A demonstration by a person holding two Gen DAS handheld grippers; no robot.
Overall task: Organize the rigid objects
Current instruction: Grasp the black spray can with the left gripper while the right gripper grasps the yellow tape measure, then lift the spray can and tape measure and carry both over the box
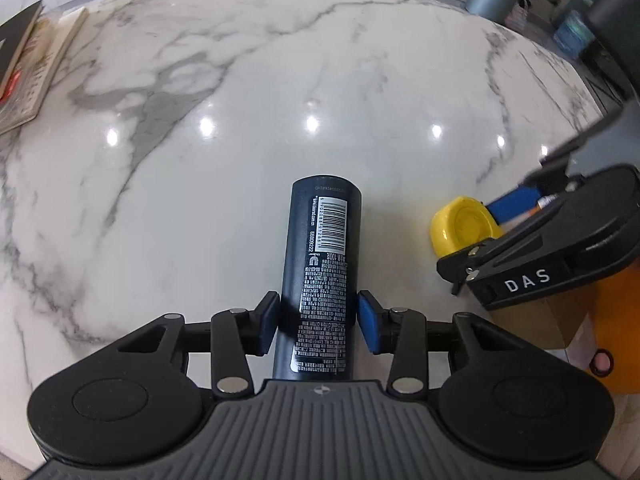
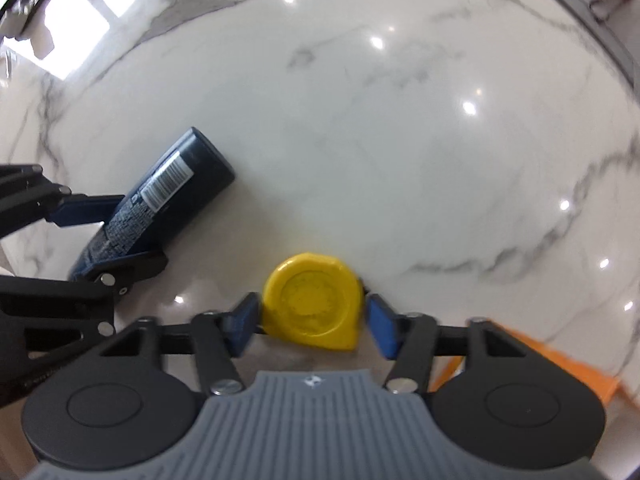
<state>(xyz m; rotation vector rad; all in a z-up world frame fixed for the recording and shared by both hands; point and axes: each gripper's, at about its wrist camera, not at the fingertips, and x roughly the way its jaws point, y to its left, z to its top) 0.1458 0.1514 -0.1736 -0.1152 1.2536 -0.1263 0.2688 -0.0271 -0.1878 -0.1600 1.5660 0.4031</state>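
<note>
Two objects are under handling on the marble tabletop (image 1: 240, 80), one per gripper. The left gripper (image 1: 318, 322) has its blue pads against both sides of a dark blue cylindrical bottle (image 1: 320, 264), which appears to be clamped; the barcode label faces up. In the right wrist view the same bottle (image 2: 168, 196) extends away from the jaws, its far end low over or resting on the marble; which cannot be determined.

The right gripper (image 2: 310, 320) straddles a yellow tape measure (image 2: 314, 304). The left pad sits against the casing; the right pad is very near it, but motion blur prevents confirming firm contact, so a secure grip cannot be certified. The tape measure (image 1: 464, 224) sits just to the right of the bottle, the two apart.

Assessment of progress: neither item appears to have reached a final position; no container or orderly arrangement of these items is visible. An orange surface (image 2: 560, 360) shows at the lower right edge, purpose unknown. A stack of books (image 1: 28, 68) lies at the far left. Remaining work: secure, carry and place both objects.
</note>
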